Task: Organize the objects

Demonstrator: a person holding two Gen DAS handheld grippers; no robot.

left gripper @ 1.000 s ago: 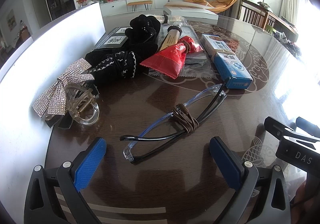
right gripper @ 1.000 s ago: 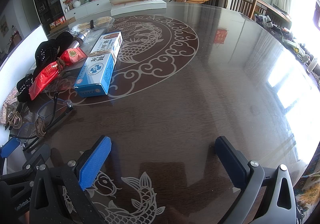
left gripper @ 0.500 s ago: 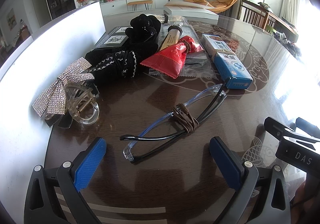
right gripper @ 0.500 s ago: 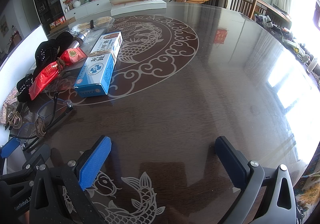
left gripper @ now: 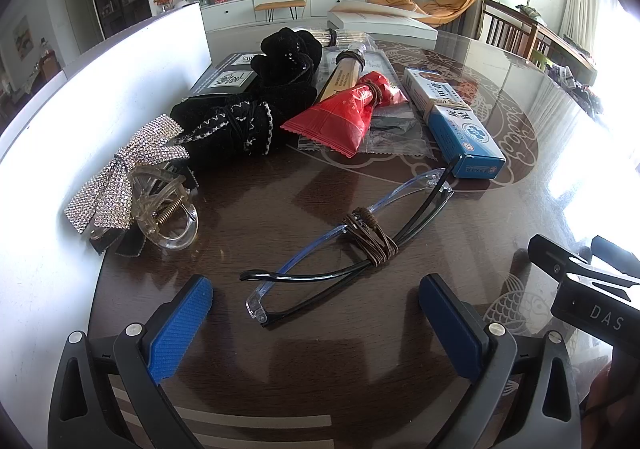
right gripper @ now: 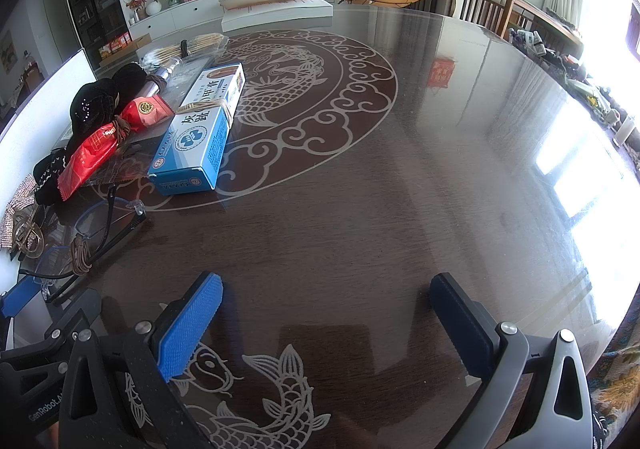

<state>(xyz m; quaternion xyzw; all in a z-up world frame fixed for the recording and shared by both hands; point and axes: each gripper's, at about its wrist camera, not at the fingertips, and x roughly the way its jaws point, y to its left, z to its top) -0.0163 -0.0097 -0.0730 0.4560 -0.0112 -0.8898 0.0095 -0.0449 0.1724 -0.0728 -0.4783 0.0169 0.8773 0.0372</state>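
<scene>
The big round table (right gripper: 400, 177) fills both views, dark glossy wood with a pale dragon-and-cloud pattern, and most of its right side lies bare, likely the room left for sorting. A white board (left gripper: 100, 97) stands along the left edge, and the clutter is bunched against it, which keeps everything within the left gripper's reach.

The blue and white box (left gripper: 454, 123) lies flat with a band around its middle, one end almost touching the glasses. Beside it a black velvet bundle (left gripper: 256, 117) is heaped up, trimmed in white stitching, with a second black piece on top. The red packet (left gripper: 344, 117) leans across a clear wrapper, tied at its neck with a brown cord, so these items look bundled on purpose. Behind them there may be a tube and a sheaf of sticks; that far corner is too squeezed by the lens to be sure.

Closer in, a sparkly bow (left gripper: 120, 173) lies partly over a clear hair claw (left gripper: 168, 209) near the board. The folded glasses (left gripper: 348, 237) lie right in front, arms bound by a brown hair tie (left gripper: 370, 237).

The left gripper (left gripper: 316, 313) hangs low with its blue pads spread wide, holding nothing, lined up on the glasses. That looks like the first pick. The right gripper (right gripper: 326, 313) hovers over bare tabletop, jaws equally wide and empty.
</scene>
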